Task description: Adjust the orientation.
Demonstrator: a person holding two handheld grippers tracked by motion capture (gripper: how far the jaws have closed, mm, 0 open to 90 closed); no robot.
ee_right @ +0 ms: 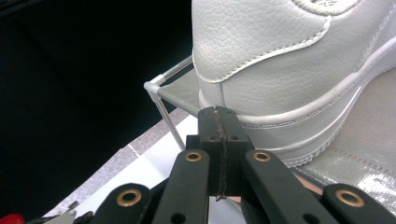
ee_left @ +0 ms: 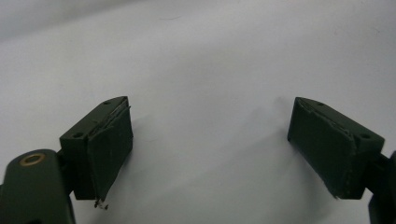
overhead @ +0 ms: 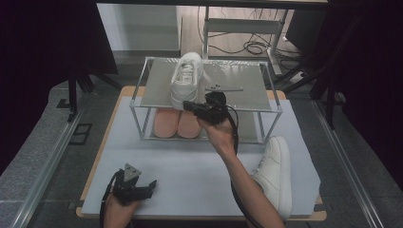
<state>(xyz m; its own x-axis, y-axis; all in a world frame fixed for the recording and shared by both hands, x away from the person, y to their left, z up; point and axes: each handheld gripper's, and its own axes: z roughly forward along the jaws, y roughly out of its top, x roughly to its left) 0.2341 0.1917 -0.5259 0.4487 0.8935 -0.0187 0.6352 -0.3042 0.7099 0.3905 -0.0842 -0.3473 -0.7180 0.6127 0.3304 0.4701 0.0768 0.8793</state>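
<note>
Dim high view w/ dark edges; close views softly lit, slightly blurry.

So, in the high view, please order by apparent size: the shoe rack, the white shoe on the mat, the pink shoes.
1. shoe rack
2. white shoe on the mat, which lies nearer the camera
3. pink shoes, partly hidden under the shelf

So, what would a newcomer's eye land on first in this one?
The white sneaker on the top shelf of the wire shoe rack, with the right gripper, jaws shut, at its heel. Its mate lies on the table at right, and pink shoes sit on the lower shelf.
</note>
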